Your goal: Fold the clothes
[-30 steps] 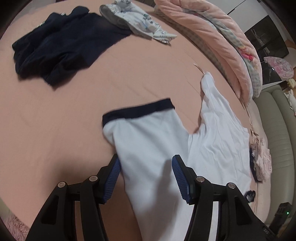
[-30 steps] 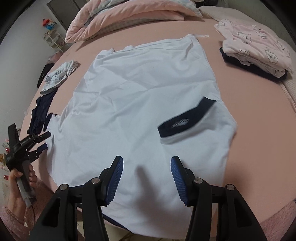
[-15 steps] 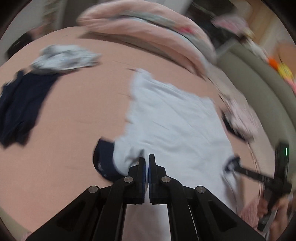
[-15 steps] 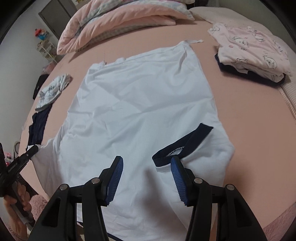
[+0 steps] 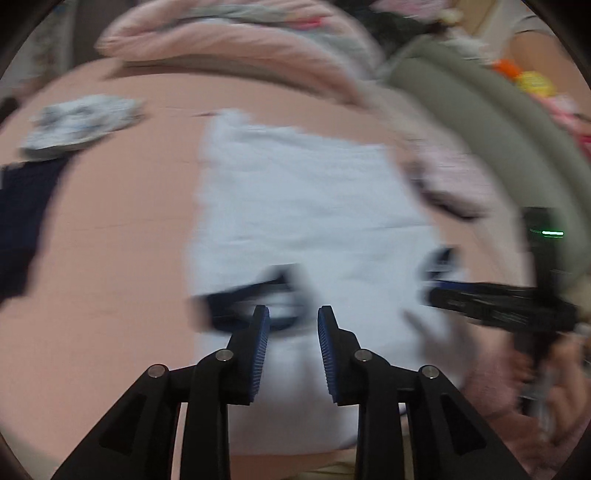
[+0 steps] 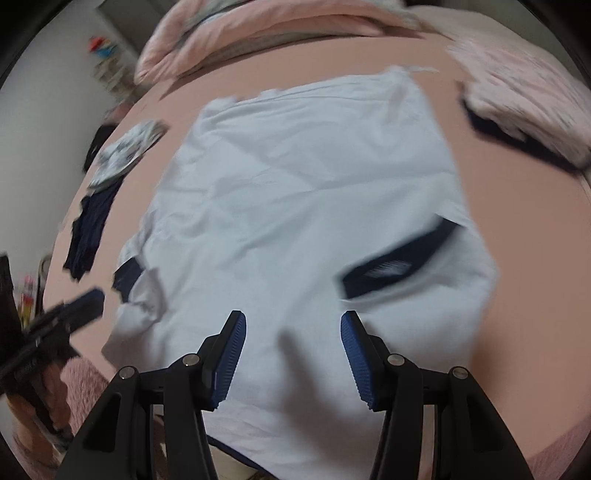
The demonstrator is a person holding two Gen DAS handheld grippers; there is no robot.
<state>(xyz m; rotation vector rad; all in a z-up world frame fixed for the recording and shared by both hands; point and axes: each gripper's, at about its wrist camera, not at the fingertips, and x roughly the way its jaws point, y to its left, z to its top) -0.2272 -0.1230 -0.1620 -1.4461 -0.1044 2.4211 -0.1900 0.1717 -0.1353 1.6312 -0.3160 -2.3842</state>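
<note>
A white T-shirt (image 6: 295, 192) with navy cuffs lies spread on the pink bed (image 6: 517, 295). Its right sleeve (image 6: 399, 266) is folded in over the body. The left sleeve (image 6: 129, 277) lies bunched at the shirt's left edge, its navy cuff (image 5: 255, 295) just beyond my left gripper (image 5: 293, 310). That gripper's jaws are opening, and no cloth is pinched between them. My right gripper (image 6: 293, 317) hovers open over the shirt's near part, holding nothing. Each gripper also shows at the side of the other's view: the right gripper (image 5: 498, 302) and the left gripper (image 6: 74, 310). Both views are blurred.
A folded stack of pink and navy clothes (image 6: 517, 103) lies right of the shirt. A patterned garment (image 6: 125, 151) and a navy garment (image 6: 88, 229) lie to the left. A pink quilt (image 6: 258, 29) is heaped at the far side, with a grey-green sofa (image 5: 480, 122) beyond.
My left gripper shut on the left sleeve, swung round with it toward the shirt body, and its jaws have now parted, leaving the sleeve. My right gripper drifted slightly and stayed open.
</note>
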